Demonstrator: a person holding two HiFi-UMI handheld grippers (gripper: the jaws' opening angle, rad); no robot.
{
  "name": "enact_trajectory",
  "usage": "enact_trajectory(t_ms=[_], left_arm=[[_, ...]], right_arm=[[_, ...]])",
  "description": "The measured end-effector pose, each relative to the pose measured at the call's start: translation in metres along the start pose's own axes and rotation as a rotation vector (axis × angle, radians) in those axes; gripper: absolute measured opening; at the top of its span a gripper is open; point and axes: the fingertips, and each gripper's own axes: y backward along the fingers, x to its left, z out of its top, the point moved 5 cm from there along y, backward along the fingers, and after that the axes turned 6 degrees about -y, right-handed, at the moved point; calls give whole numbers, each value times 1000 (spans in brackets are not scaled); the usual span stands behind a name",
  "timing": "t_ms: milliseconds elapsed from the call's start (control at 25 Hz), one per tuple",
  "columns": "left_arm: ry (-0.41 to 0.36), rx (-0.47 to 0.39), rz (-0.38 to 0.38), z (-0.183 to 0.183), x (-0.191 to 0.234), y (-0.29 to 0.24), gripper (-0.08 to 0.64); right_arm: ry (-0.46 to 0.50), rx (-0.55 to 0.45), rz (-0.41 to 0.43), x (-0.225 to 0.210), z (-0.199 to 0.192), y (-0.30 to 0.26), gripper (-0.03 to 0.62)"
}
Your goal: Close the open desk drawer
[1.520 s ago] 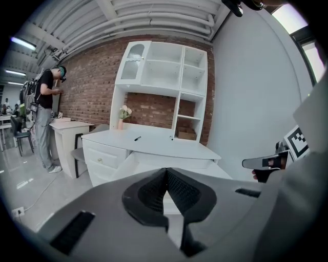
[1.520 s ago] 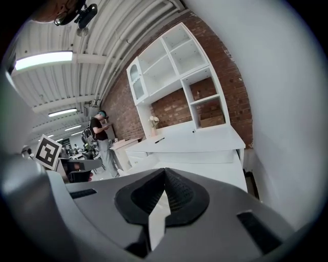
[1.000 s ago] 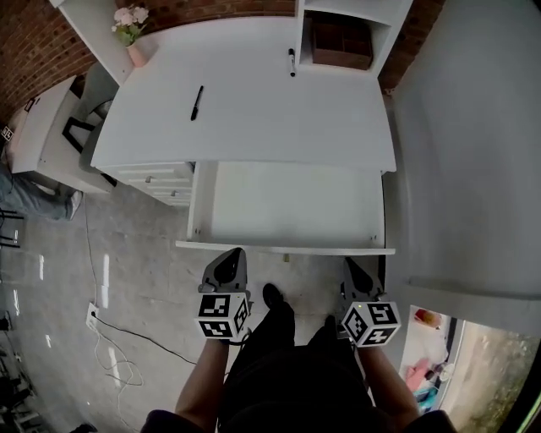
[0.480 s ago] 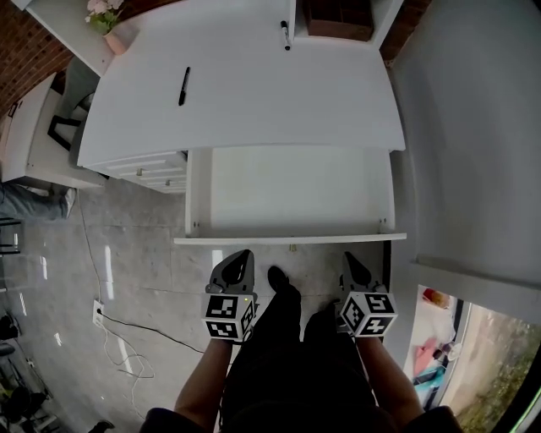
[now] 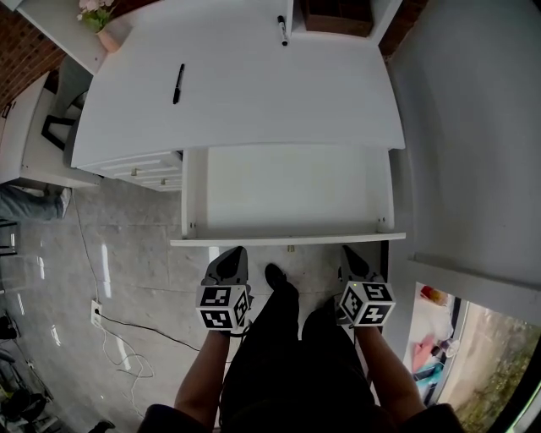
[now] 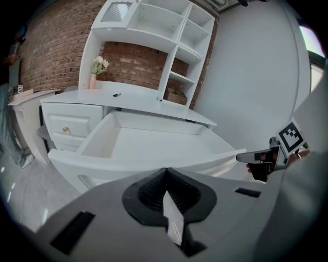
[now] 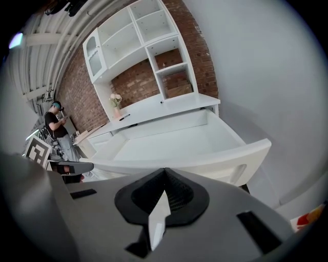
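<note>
The white desk [image 5: 254, 93] has its wide drawer [image 5: 287, 190] pulled far out, with nothing inside it. The drawer's front panel [image 5: 287, 240] runs across the view just ahead of both grippers. My left gripper [image 5: 228, 258] is shut and points at the left part of the panel from a short way off. My right gripper [image 5: 351, 255] is shut too and sits just short of the right part. In the left gripper view the shut jaws [image 6: 165, 173] face the drawer front [image 6: 128, 165], and the right gripper [image 6: 253, 156] shows beside it. The right gripper view has its jaws [image 7: 164, 171] facing the drawer [image 7: 174, 143].
Two black pens [image 5: 178, 83] [image 5: 281, 27] lie on the desktop, and a flower vase [image 5: 100, 25] stands at its back left. Small side drawers [image 5: 144, 167] are at the left, a white wall [image 5: 473, 127] at the right. A cable [image 5: 118, 338] trails on the floor. A person [image 7: 54, 123] stands far off.
The head view has moved forward over the desk. Both grippers stay shut just short of the drawer front, and the drawer stays open as before.
</note>
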Motion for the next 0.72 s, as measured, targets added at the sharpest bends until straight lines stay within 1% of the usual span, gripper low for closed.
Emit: enact_trajectory(t_ms=[200, 720], left_arm=[[-14, 5, -15, 3, 1, -3, 9], [-33, -6, -6, 33, 18, -34, 9]], right_arm=[[-12, -13, 3, 1, 9, -7, 5], [40, -36, -12, 1, 40, -40, 5]])
